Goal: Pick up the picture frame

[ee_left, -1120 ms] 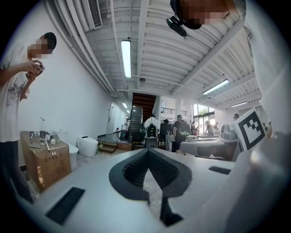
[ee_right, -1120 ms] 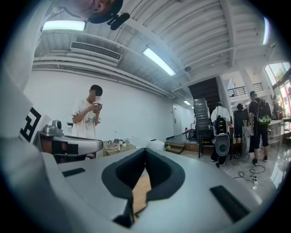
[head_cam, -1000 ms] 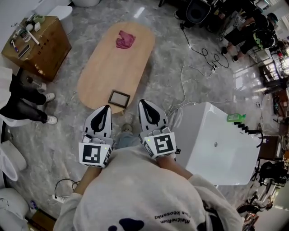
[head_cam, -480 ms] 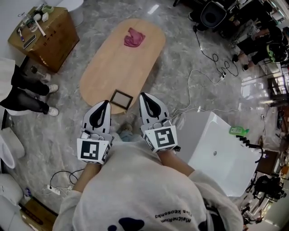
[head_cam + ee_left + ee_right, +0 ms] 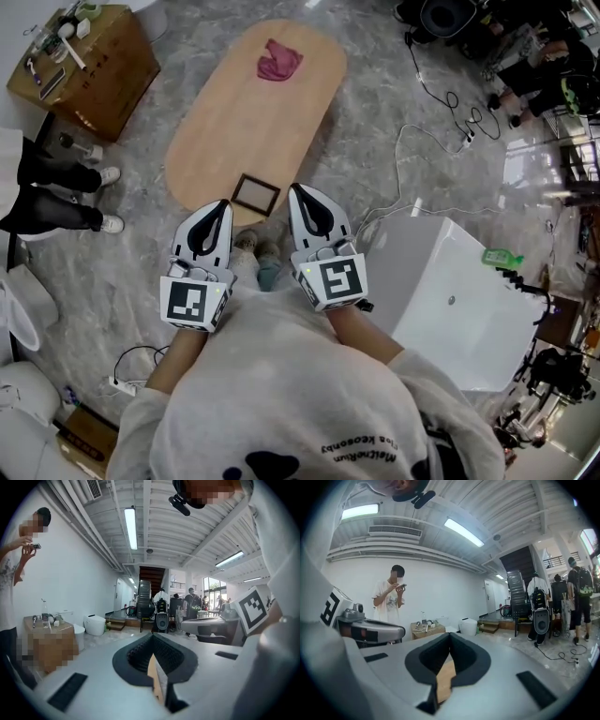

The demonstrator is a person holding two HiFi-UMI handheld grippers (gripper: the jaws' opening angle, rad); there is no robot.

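Our two grippers closed and empty, frame ahead on the table

We hold the left gripper (image 5: 220, 208) and right gripper (image 5: 298, 192) side by side, each with its jaws pressed together on nothing. The picture frame (image 5: 255, 194) lies flat at the near end of the oval wooden table (image 5: 244, 122), between their tips.

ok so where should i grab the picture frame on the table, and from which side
Take the picture frame by its near border, coming in from the wooden table's near end. It lies flat close to that rounded end, so that edge is probably the easiest to pinch. The left gripper and right gripper are both shut, so open one first.
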